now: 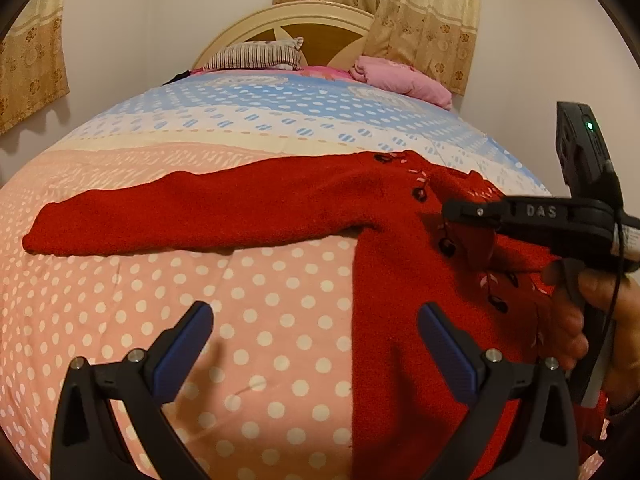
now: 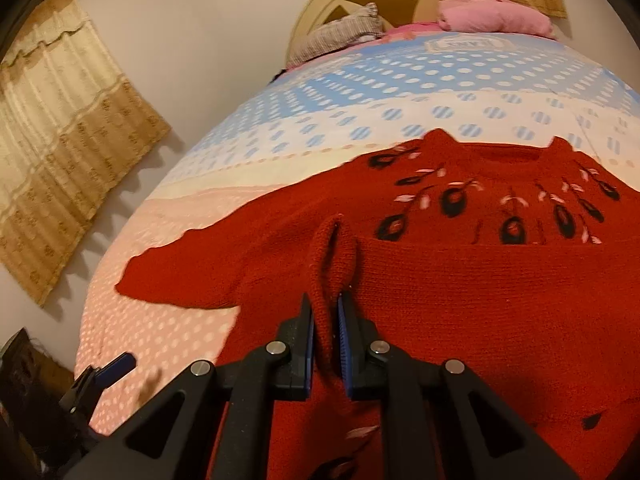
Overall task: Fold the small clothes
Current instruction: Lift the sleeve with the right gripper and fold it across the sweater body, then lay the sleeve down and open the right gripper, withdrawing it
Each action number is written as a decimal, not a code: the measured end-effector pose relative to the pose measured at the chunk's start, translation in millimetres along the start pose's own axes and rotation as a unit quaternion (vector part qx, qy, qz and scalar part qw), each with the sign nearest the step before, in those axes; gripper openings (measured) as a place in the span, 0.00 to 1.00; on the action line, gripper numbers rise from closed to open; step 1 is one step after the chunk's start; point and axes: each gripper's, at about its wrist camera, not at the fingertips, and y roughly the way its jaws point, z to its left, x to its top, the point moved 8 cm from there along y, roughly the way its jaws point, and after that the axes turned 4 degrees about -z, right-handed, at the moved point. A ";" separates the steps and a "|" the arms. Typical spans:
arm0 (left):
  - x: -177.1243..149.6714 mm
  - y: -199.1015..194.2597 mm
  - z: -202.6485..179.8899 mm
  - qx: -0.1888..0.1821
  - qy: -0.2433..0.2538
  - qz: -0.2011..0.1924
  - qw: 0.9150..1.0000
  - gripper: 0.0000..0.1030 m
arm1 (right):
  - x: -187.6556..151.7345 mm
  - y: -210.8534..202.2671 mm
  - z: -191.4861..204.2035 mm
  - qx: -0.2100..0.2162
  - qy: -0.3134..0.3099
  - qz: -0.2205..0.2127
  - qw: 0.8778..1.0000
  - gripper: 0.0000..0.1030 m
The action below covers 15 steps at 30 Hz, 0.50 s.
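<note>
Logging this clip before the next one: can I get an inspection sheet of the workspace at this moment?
Surface: bed with a dotted pink and blue cover.
Job's things: red sweater lying flat, one sleeve stretched sideways, the other folded across the chest.
Clutter: striped pillow and pink pillow at the headboard.
Grippers: left gripper open over the cover, empty; right gripper shut on the folded sleeve's cuff.
Cables: thin black cable on the right gripper.
Surroundings: curtains, plain wall.

Both wrist views close, angled down, sharing sweater (image 1: 400, 280)
</note>
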 end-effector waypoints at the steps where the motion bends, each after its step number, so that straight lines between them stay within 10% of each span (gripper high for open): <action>1: 0.1 0.3 1.1 -0.001 -0.003 0.000 1.000 1.00 | -2.0 -0.1 1.2 0.004 0.002 0.005 1.000 0.13; 2: 0.1 0.7 2.0 -0.001 -0.006 0.001 1.000 1.00 | -3.4 -0.2 0.2 0.004 0.005 0.008 1.000 0.19; 5: -1.6 0.7 2.2 -0.005 -0.011 0.005 1.000 1.00 | -8.2 -6.1 -7.6 0.020 0.031 0.011 0.999 0.83; 15: -2.8 2.1 -9.6 -0.015 -0.004 0.009 1.000 1.00 | 2.9 -121.8 -89.6 -0.035 0.061 -0.088 0.994 0.83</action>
